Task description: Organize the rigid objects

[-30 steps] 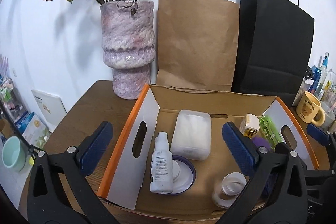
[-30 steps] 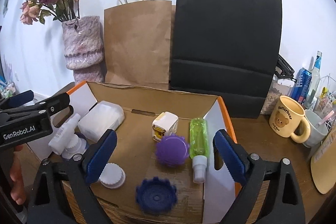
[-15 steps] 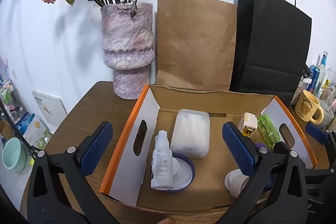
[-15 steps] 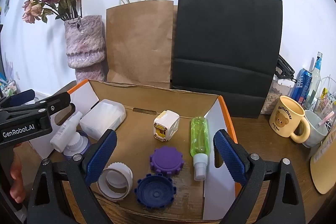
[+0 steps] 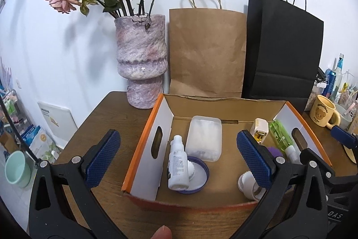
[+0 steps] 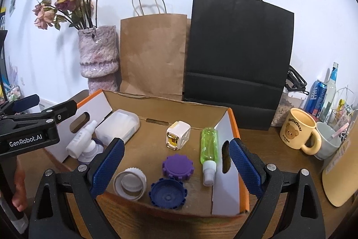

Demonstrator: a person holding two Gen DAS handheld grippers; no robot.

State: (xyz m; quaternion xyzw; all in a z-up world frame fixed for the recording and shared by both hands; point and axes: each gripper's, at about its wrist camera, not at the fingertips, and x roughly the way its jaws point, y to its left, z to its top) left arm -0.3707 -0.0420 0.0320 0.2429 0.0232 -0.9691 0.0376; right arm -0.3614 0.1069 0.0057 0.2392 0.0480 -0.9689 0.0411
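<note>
Since a second ago both grippers have drawn back and risen, so the cardboard box [image 6: 170, 113] sits farther off in each wrist view, and the white ribbed cap [image 6: 130, 183] that lay flat now rests tipped with its open side showing. The left gripper [image 5: 179, 160] hovers level before the box's near left corner, jaws spread wide and empty, one pad outside the left wall and one over the box floor. The right gripper [image 6: 176, 167] hangs likewise over the near edge, jaws wide, holding nothing. Inside the box lie a white dropper bottle [image 5: 177, 167] resting on a blue-rimmed lid [image 5: 198, 176], a clear plastic case [image 5: 204, 138], a white charger [image 6: 177, 136], a green spray bottle [image 6: 209, 151], a purple gear-shaped cap [image 6: 177, 166] and a dark blue gear-shaped cap [image 6: 167, 193] just beside it.
</note>
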